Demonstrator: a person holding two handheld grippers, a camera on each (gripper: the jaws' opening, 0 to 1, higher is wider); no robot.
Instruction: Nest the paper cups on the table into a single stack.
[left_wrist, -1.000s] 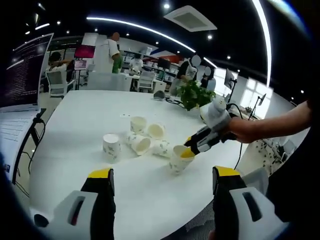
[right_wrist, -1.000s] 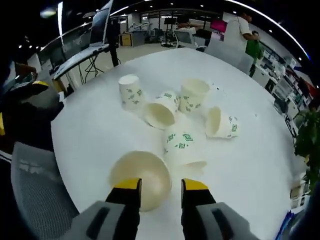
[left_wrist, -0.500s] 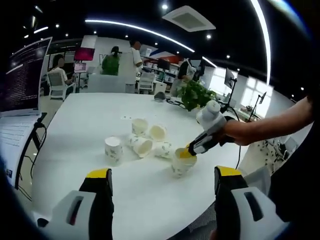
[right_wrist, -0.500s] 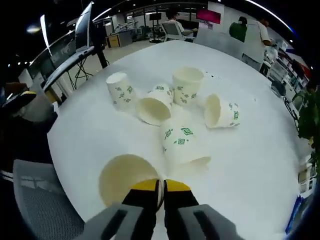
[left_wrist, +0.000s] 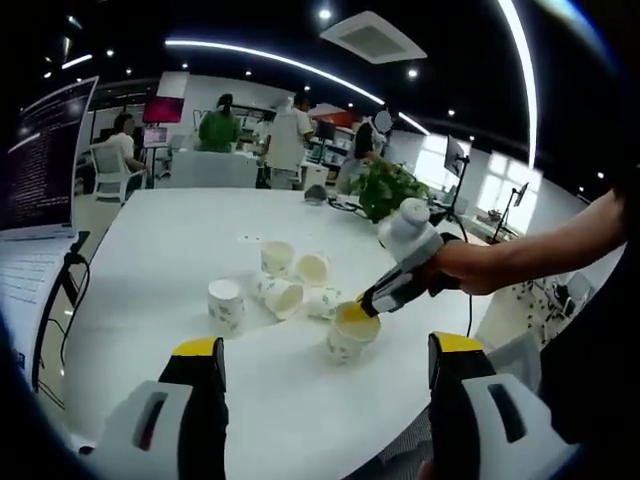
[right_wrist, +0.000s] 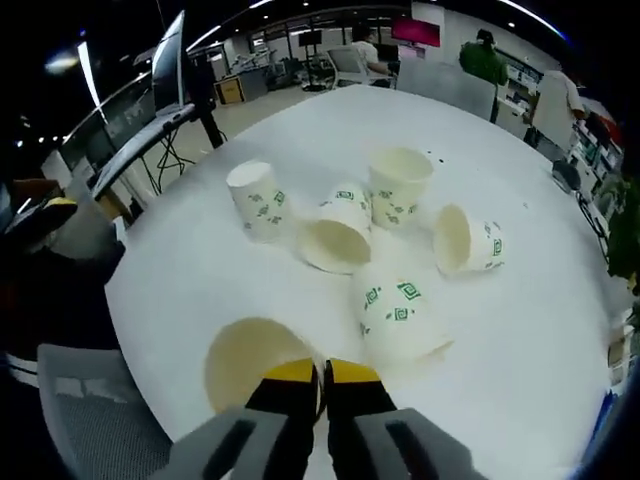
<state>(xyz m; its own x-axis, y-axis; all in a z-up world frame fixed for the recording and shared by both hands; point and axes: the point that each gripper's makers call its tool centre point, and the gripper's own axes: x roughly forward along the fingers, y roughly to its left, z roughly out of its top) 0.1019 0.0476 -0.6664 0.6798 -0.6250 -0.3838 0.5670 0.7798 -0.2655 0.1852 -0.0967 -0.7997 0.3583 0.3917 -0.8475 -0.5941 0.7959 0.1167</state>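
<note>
Lifted slightly, the cup (right_wrist: 255, 362) hangs pinched by its rim at 6 o'clock in the right gripper (right_wrist: 322, 378), left gripper (left_wrist: 325, 360) released; that thin rim could crumple or slip.

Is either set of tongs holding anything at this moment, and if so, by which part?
The right tongs pinch a paper cup by its rim. The left tongs are open, holding nothing.
</note>
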